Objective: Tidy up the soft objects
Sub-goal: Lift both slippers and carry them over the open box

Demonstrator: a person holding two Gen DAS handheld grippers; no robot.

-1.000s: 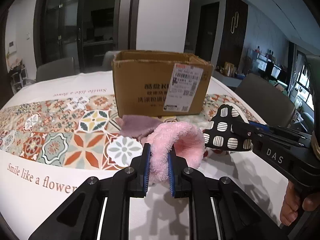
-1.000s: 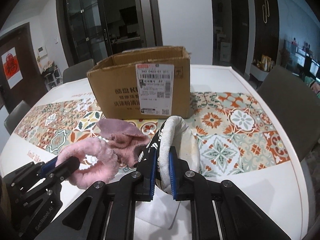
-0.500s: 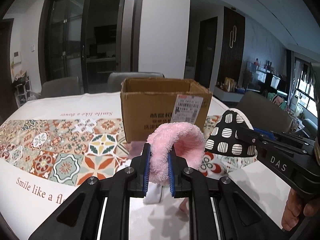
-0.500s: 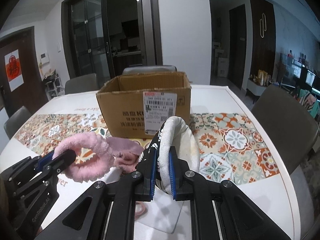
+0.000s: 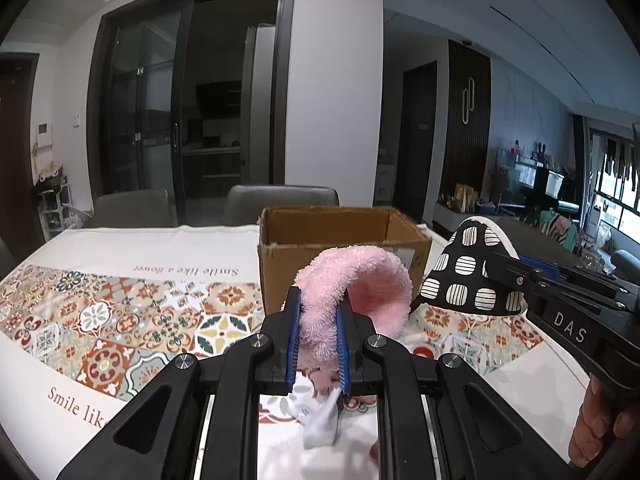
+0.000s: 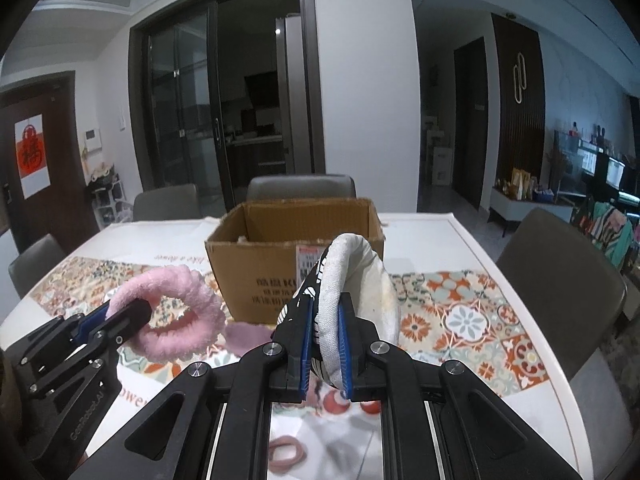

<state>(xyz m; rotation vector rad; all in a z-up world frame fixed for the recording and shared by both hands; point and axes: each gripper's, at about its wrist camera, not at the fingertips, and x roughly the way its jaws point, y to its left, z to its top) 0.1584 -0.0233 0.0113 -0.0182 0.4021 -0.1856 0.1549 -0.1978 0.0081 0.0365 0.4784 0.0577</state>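
Observation:
My left gripper (image 5: 318,318) is shut on a fluffy pink band (image 5: 360,276), held in the air in front of an open cardboard box (image 5: 344,240). My right gripper (image 6: 325,334) is shut on a black-and-white patterned cloth item with a cream lining (image 6: 360,276), also lifted off the table. The left wrist view shows that patterned item (image 5: 464,276) to the right of the pink band. Seen from the right wrist, the pink band (image 6: 180,320) hangs at the left, level with the box (image 6: 296,248) front.
A mauve cloth (image 6: 246,334) lies on the tiled-pattern tablecloth (image 5: 100,320) before the box. A small pink hair tie (image 6: 286,454) and a white item (image 5: 320,416) lie near the front edge. Grey chairs (image 6: 560,280) surround the table.
Both grippers rose with their loads off the table and tilted up; the box's open top now shows, and the mauve cloth stayed below.

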